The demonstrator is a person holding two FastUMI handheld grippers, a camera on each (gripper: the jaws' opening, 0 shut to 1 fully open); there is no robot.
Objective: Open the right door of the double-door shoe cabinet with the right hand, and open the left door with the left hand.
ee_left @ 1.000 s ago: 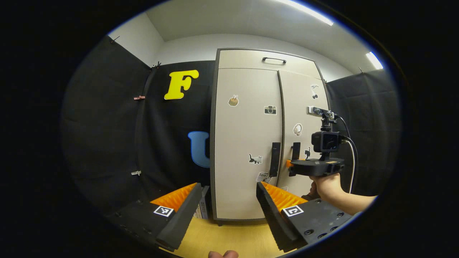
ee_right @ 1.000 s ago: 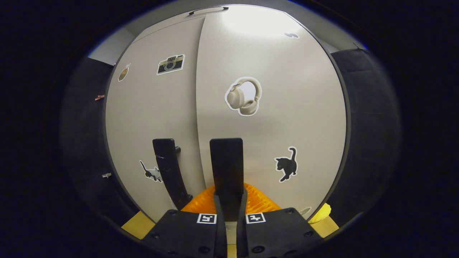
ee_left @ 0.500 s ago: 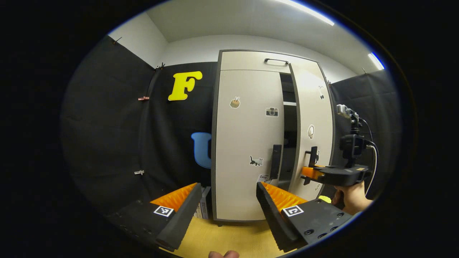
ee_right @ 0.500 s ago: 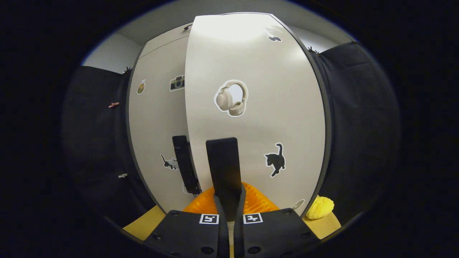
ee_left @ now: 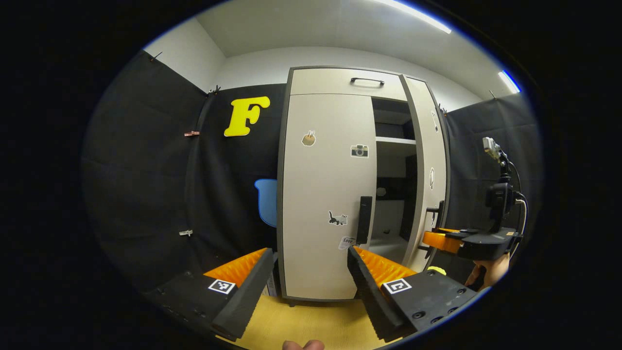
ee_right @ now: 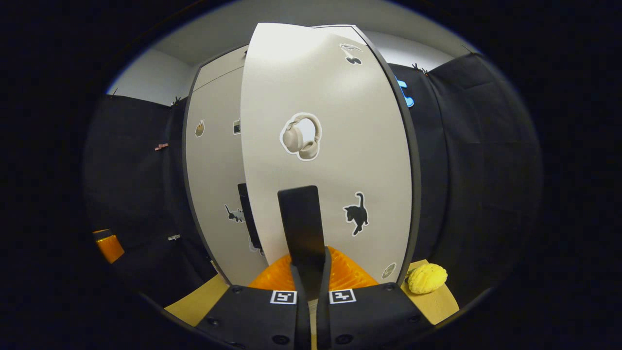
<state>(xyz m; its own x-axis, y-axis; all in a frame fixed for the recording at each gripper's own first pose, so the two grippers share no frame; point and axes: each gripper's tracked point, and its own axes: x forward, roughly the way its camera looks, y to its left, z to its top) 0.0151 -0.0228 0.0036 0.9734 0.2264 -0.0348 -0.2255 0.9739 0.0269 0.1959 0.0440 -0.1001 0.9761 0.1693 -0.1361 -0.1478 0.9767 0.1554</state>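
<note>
The right gripper (ee_right: 311,272) has its jaws clamped on the upright black handle (ee_right: 300,221) of the shoe cabinet's right door (ee_right: 325,146), swung well open. The left gripper (ee_left: 306,277) hangs with jaws wide, short of the closed left door (ee_left: 325,194) and its vertical handle (ee_left: 364,219). A yellow toy (ee_right: 426,278) lies on the floor beside the right door.

Your left gripper (ee_left: 307,282) has black bodies with round screws and small square black-and-white tags. Your right gripper (ee_left: 440,239) has a little black camera (ee_left: 499,199) on top with a black cable (ee_left: 521,214).
</note>
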